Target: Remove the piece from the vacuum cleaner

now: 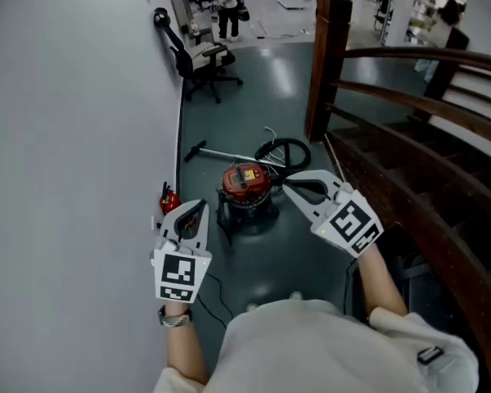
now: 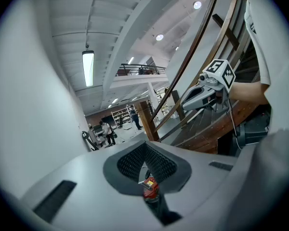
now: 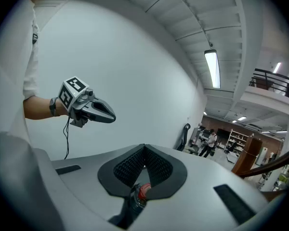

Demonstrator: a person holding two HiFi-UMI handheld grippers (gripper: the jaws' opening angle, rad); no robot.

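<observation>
A red and black vacuum cleaner (image 1: 245, 188) stands on the dark floor below me. Its black hose (image 1: 288, 149) loops behind it, and a metal wand (image 1: 222, 154) lies to its left. My left gripper (image 1: 196, 210) hovers left of the vacuum, shut and empty. My right gripper (image 1: 288, 185) hovers right of it, also shut and holding nothing. In the left gripper view the closed left gripper (image 2: 145, 153) frames the vacuum (image 2: 150, 188) far below, with the right gripper (image 2: 198, 96) in the air beyond. In the right gripper view the shut right gripper (image 3: 143, 163) points at the vacuum (image 3: 141, 193); the left gripper (image 3: 97, 111) hangs to the left.
A white wall (image 1: 74, 137) runs along the left. A wooden post (image 1: 326, 64) and curved stair railing (image 1: 417, 113) close off the right. A black office chair (image 1: 203, 62) stands farther back. A small red object (image 1: 168, 196) sits by the wall. People stand in the distance.
</observation>
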